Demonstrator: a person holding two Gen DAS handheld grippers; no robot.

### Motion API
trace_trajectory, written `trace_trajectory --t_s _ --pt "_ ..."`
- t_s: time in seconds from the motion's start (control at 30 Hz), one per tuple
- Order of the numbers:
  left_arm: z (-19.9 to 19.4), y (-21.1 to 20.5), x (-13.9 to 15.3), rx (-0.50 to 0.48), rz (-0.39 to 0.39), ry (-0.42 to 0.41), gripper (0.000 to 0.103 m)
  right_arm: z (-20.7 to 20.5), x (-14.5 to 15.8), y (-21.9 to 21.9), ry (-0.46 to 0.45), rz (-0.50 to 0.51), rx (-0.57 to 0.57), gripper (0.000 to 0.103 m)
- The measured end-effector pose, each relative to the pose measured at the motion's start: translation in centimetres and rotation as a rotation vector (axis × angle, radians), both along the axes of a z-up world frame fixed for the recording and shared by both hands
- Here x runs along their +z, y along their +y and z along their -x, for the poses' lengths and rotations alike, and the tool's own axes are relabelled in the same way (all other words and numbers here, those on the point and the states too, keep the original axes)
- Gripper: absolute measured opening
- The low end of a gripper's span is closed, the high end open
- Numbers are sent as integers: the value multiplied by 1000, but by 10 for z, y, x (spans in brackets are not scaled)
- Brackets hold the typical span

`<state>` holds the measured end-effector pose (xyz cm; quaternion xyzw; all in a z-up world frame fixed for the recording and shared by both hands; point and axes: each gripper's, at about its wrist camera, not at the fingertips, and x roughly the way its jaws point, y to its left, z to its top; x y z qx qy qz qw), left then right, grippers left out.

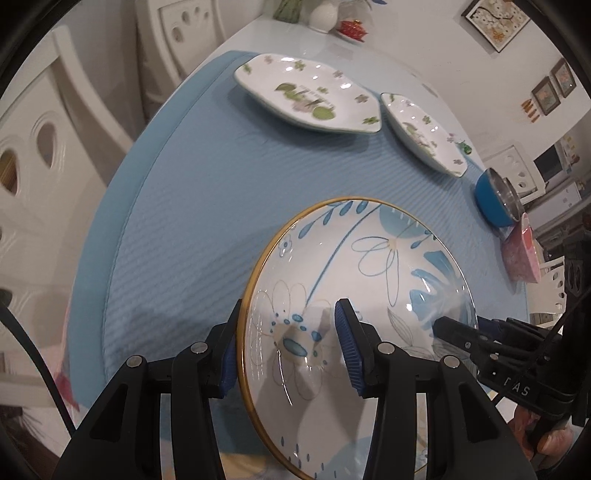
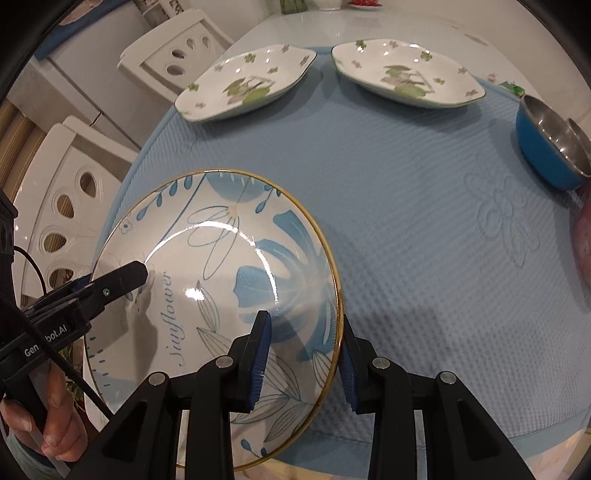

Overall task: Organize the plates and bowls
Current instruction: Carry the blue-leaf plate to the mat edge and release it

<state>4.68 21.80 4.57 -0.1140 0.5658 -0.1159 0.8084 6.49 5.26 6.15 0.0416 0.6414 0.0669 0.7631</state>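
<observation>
A round white plate with blue flowers and a gold rim (image 1: pixel 369 295) (image 2: pixel 221 288) sits at the near edge of the blue mat. My left gripper (image 1: pixel 288 347) is open with its jaws astride the plate's left rim. My right gripper (image 2: pixel 304 354) is open with its jaws astride the plate's right rim. Each gripper shows in the other's view, the right in the left wrist view (image 1: pixel 454 330) and the left in the right wrist view (image 2: pixel 122 277). Two white angular plates with green clover print (image 1: pixel 310 92) (image 1: pixel 424 133) (image 2: pixel 243 81) (image 2: pixel 406 74) lie at the far side of the mat.
A blue bowl with a steel inside (image 1: pixel 495 199) (image 2: pixel 554 144) stands at the mat's right side, a pink object (image 1: pixel 521 251) beside it. The blue mat (image 2: pixel 424 206) covers a white table. White chairs (image 1: pixel 33 155) (image 2: pixel 177 48) stand on the left. A vase (image 1: pixel 323 14) is at the far end.
</observation>
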Motion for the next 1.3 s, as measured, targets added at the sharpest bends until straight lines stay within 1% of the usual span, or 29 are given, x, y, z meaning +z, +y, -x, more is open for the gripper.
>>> trace_trajectory --t_s 0.23,0.33,0.53,0.6,0.67,0.73,0.8,0.93,1.03,1.2,1.3 --pt "9 0 -11 -4 -4 18 42 2 -17 5 64 22 10 33" --pt "9 -1 -13 -3 -5 14 42 1 -19 6 61 34 10 33" --pt "12 4 -22 12 5 35 42 4 -16 8 49 28 12 33" --pt "14 6 -20 26 8 24 42 7 -13 6 42 24 14 33" --pt "14 10 -14 36 8 2 42 9 -12 4 45 21 17 33" --pt "14 13 -10 45 -10 -13 42 11 -12 3 53 11 19 33" --pt "14 19 -6 57 -15 -14 42 14 -7 0 43 0 13 33" --pt "24 34 12 118 -6 -44 42 22 17 -14 -7 -30 1 33" --pt "32 37 26 149 -1 -73 43 27 30 -24 -33 -51 -11 33" --pt "49 24 57 178 -7 -138 44 41 49 -41 -77 -59 4 33" --pt "59 8 76 164 -20 -166 45 51 59 -50 -97 -72 5 33"
